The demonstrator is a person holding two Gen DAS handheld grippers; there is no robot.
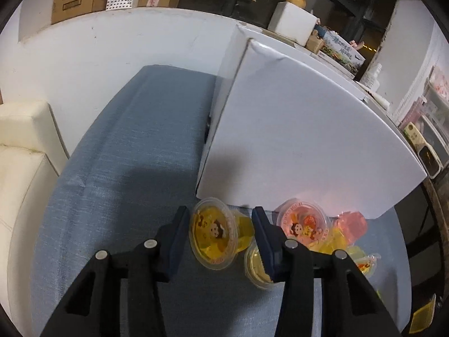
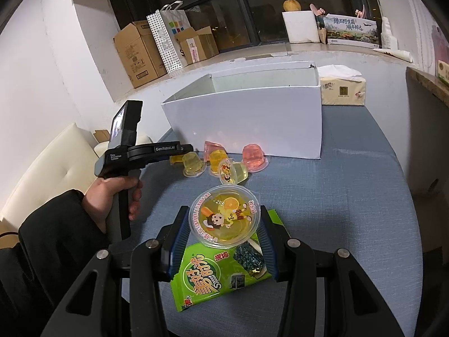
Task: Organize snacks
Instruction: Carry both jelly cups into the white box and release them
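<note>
My left gripper (image 1: 220, 224) hangs low over the blue cloth in front of the white box (image 1: 294, 140). Its pads rest against a yellow jelly cup (image 1: 213, 237) that lies on its side, cartoon lid toward the camera. A pink jelly cup (image 1: 304, 224) and more yellow ones (image 1: 258, 264) lie just right of it. In the right wrist view my right gripper (image 2: 224, 224) is shut on a larger orange jelly cup (image 2: 224, 219), held above a green seaweed packet (image 2: 219, 275). Several small cups (image 2: 254, 157) cluster before the open box (image 2: 247, 118).
A person's hand (image 2: 112, 193) in a dark sleeve holds the left tool. A tissue pack (image 2: 342, 90) stands right of the box. A cream sofa (image 2: 42, 174) runs along the table's left side. Cardboard boxes (image 2: 140, 53) and a paper bag line the ledge behind.
</note>
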